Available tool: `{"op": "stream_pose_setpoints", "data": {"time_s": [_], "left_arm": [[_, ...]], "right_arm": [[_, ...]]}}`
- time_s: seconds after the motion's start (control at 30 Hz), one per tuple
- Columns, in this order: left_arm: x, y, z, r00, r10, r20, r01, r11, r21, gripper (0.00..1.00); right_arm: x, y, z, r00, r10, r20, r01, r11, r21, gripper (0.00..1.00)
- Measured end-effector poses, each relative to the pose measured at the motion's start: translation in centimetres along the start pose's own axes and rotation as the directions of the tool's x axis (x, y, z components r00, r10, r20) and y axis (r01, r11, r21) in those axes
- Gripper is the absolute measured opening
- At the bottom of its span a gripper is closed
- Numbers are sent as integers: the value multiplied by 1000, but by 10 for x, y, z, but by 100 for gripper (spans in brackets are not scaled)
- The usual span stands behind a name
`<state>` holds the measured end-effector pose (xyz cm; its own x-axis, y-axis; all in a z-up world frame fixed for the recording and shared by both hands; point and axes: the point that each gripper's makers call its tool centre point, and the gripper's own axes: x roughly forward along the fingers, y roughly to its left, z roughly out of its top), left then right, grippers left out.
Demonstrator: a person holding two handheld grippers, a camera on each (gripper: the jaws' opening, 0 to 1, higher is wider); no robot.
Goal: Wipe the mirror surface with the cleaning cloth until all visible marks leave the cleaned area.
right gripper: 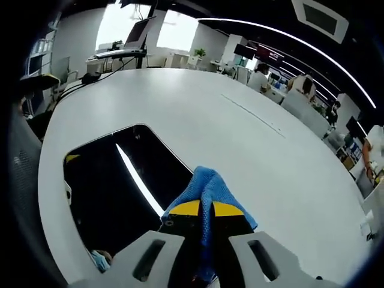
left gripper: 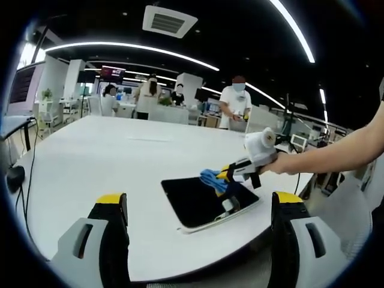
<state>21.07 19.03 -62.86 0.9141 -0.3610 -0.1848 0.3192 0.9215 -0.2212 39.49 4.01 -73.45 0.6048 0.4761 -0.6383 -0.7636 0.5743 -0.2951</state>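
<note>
Clamped between the right gripper's [right gripper: 202, 211] jaws, the blue cleaning cloth [right gripper: 207, 187] is held at the mirror's [right gripper: 108, 198] right edge, so the glass lies lower left, while the open left gripper [left gripper: 198, 207] is kept apart.

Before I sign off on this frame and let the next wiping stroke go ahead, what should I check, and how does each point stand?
1. Cloth gripped: ok. The right gripper is shut on the blue cloth.
2. Cloth at the mirror: ok. In the left gripper view the cloth sits at the far edge of the mirror; actual contact cannot be told.
3. Mirror in sight: ok, dark glass visible in the right gripper view too.
4. Marks left: cannot tell. The glass reflects ceiling lights, and smudges cannot be made out.
5. Left gripper: ok, open, held back from the mirror.
6. Mirror placement: ok, flat on the white table, near its front edge.
</note>
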Motion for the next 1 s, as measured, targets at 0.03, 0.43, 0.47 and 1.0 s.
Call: {"op": "stream_pose_setpoints", "data": {"time_s": [0.03,0.43,0.47,1.0], "left_arm": [[0,0,0,1000,0,1,0,1000,0,98],[0,-1,0,1000,0,1,0,1000,0,98],[0,0,0,1000,1,1,-1,1000,0,98],[0,-1,1,1000,0,2,0,1000,0,98]], "right_arm": [[0,0,0,1000,0,-2,0,1000,0,0],[-1,0,-3,995,82,-49,-75,989,129,0],[-2,1,-4,995,90,-50,-82,987,136,0],[-26,25,-17,990,142,-19,-136,974,183,0]]}}
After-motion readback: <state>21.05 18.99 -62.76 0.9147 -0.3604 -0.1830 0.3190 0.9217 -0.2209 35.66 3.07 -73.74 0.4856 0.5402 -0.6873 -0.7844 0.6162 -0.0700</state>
